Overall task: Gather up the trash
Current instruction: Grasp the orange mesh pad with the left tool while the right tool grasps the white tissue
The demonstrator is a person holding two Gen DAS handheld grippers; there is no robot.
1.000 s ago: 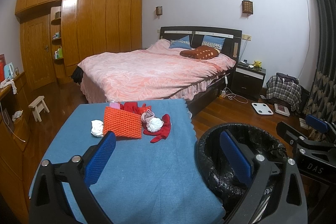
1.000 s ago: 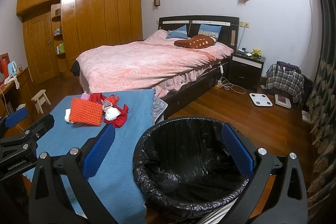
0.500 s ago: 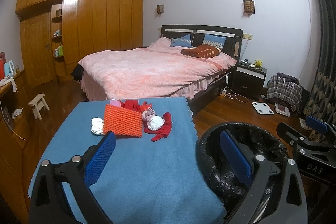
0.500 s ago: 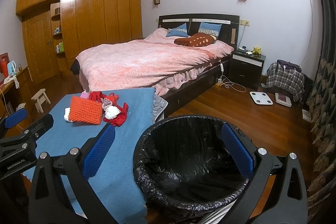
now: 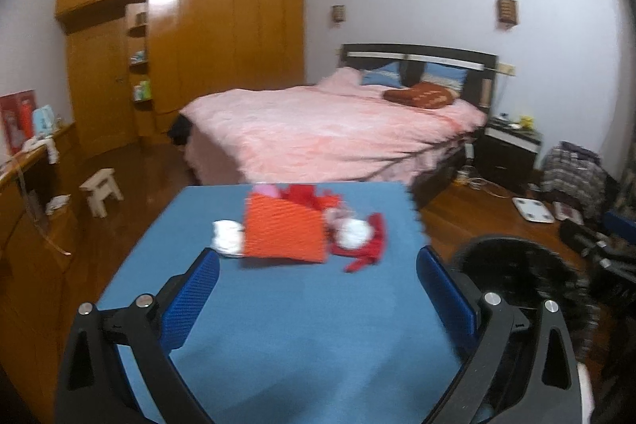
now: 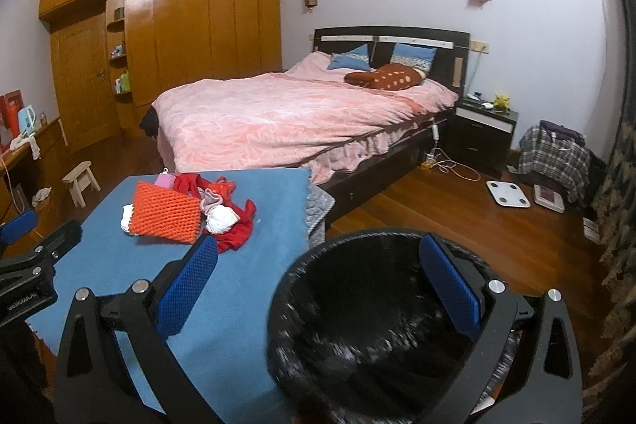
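In the right wrist view our left gripper [image 6: 18, 225] juts in at the far left edge; our right gripper [image 6: 318, 285] sits bottom centre, jaws spread wide and empty, over the bin [image 6: 357, 336]. In the left view the left gripper [image 5: 318, 289] is likewise released. The trash lies mid-frame on the blue table [image 6: 258, 225]: a white wad [image 6: 127, 219], an orange knitted pad [image 6: 167, 211], a crumpled ball [image 6: 220, 221] and red scraps [image 6: 238, 235]. We judge all of it light, soft and crushable. The pad's long axis runs left to right; we would pinch its near edge.
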